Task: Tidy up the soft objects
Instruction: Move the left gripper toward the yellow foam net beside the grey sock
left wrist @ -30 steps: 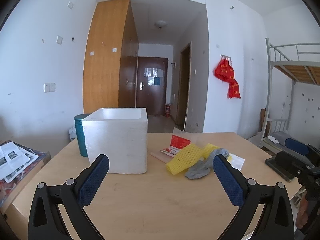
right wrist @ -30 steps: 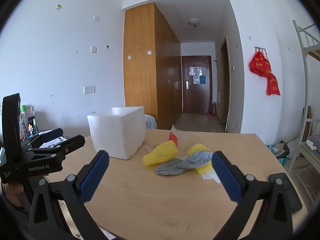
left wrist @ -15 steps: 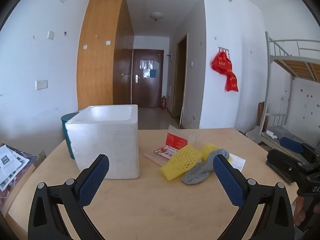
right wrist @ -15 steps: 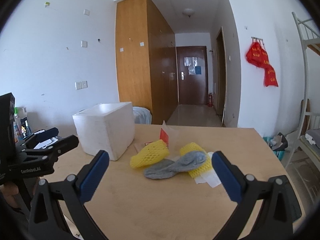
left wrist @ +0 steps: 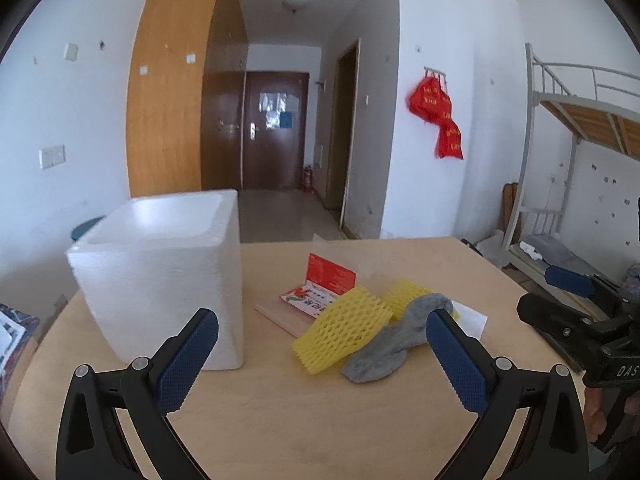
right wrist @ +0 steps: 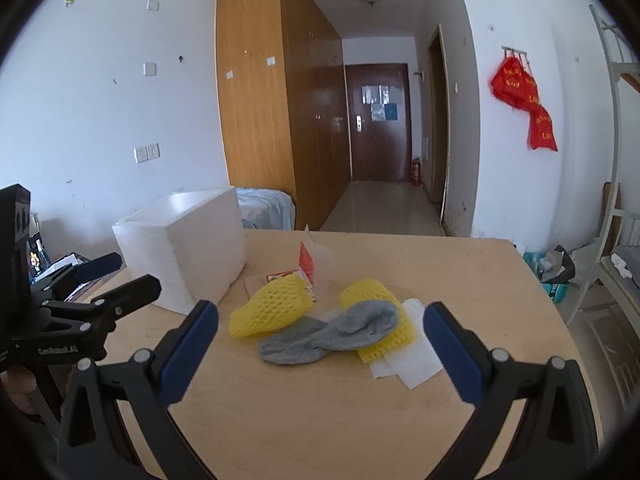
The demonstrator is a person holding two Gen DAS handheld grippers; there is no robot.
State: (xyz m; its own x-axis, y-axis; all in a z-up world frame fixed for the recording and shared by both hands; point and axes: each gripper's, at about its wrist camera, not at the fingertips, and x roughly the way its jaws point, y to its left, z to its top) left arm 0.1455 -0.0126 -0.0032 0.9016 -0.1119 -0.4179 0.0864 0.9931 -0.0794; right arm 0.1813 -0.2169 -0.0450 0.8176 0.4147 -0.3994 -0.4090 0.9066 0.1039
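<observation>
A white foam box (left wrist: 168,276) (right wrist: 188,248) with an open top stands at the left of the wooden table (left wrist: 320,412) (right wrist: 460,276). To its right lies a pile: a yellow foam net (left wrist: 344,326) (right wrist: 272,308), a second yellow net (left wrist: 408,294) (right wrist: 380,316) and a grey sock (left wrist: 396,340) (right wrist: 336,336) draped over it. My left gripper (left wrist: 322,360) is open, above the table short of the pile. My right gripper (right wrist: 320,356) is open too, with the sock just beyond its fingertips.
A red and white card (left wrist: 324,284) (right wrist: 306,268) on a thin board (left wrist: 280,316) and white paper (right wrist: 408,364) lie by the pile. A teal bin (left wrist: 86,228) stands behind the box. A bunk bed (left wrist: 580,184) is to the right, papers (left wrist: 12,336) to the left.
Both grippers have moved forward towards the pile, which now looks larger and nearer. The left view has swung left to right, so the box sits further left. Both stay open.
</observation>
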